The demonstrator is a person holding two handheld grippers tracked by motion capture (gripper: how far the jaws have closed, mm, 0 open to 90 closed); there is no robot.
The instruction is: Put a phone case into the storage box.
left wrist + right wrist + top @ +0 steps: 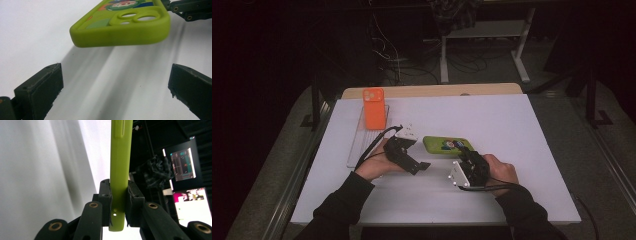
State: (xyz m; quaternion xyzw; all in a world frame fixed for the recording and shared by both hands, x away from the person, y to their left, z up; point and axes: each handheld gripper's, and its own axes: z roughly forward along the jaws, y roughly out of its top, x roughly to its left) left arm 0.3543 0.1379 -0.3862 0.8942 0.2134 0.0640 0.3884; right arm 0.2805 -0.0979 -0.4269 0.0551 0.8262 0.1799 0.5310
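Note:
A lime-green phone case (444, 144) with a cartoon print hangs a little above the white table top, casting a shadow. My right gripper (467, 152) is shut on its right end; in the right gripper view the pads (106, 195) press both faces of the case (121, 157), seen edge-on. My left gripper (419, 152) is open just left of the case's camera-hole end. In the left gripper view the case (120, 32) floats beyond my wide-apart jaws (115, 85), with nothing between them.
An orange phone (373, 107) stands upright at the back left, on a clear tray (359, 147). The white table top (512, 150) stretches to the right, with a wooden edge (437, 91) behind it. Dark floor, cables and table legs lie beyond.

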